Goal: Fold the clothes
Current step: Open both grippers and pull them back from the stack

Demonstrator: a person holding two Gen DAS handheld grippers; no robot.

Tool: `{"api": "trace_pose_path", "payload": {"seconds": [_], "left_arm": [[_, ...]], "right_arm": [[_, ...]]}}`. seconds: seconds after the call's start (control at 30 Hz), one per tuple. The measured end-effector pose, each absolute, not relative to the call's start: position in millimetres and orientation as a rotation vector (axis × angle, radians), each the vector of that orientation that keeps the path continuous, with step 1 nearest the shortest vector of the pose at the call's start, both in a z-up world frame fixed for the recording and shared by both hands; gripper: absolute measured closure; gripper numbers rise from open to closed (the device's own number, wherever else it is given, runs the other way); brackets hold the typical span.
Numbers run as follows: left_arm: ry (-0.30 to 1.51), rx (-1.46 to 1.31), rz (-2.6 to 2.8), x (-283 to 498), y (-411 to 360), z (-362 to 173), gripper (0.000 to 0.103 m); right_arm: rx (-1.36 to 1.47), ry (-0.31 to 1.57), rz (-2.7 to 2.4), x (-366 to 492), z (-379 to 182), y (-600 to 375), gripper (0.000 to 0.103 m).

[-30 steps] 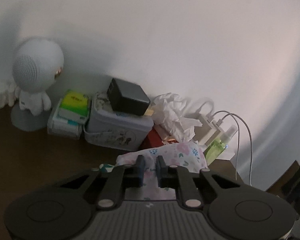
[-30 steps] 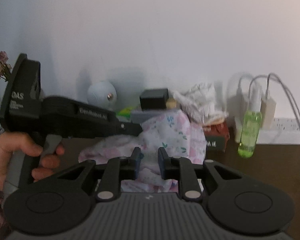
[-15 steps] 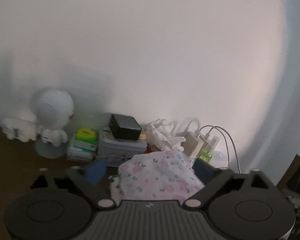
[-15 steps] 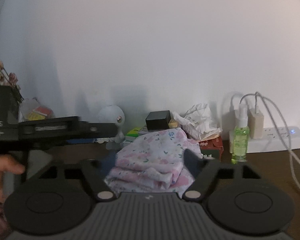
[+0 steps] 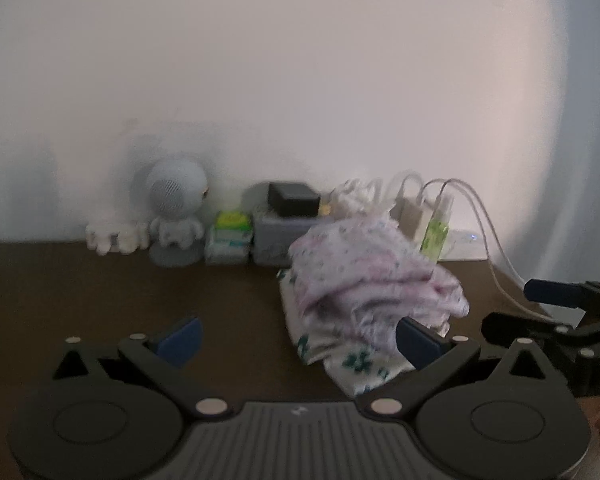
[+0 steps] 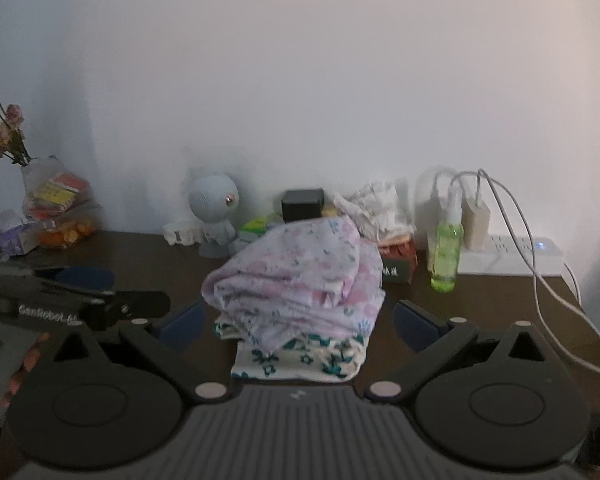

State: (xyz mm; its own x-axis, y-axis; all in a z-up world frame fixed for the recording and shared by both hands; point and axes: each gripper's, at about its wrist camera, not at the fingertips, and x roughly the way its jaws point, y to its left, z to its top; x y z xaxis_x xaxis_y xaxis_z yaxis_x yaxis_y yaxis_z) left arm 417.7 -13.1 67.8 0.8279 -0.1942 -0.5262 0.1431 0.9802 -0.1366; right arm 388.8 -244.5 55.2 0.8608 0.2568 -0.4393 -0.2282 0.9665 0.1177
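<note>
Two folded garments are stacked: the pink floral piece (image 6: pixel 296 276) atop a green-flowered one (image 6: pixel 300 356). Left gripper (image 5: pixel 298 338) and right gripper (image 6: pixel 298 322) both stand with fingers wide apart, empty. Bare table (image 5: pixel 120 292) lies left of the stack.

Dim, flat light is falling across both views, leaving the wall (image 6: pixel 300 80) greyish-pink and the dark tabletop (image 5: pixel 100 288) nearly featureless. Soft shadows are spreading behind the clutter along the wall. Fisheye distortion is bending the edges, black corners are vignetting, and everything is looking soft, grainy, slightly blurred.
</note>
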Motion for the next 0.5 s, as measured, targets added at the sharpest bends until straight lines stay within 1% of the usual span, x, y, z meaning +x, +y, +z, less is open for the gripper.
{"api": "trace_pose_path", "payload": {"seconds": [0.2, 0.5], "left_arm": [[0.588, -0.135, -0.144, 398, -5, 68, 0.0], [0.619, -0.15, -0.155, 351, -4, 71, 0.0]], "right_arm": [[0.112, 0.558, 0.191, 383, 54, -241, 0.0], [0.133, 0.592, 0.124, 344, 63, -237, 0.0]]}}
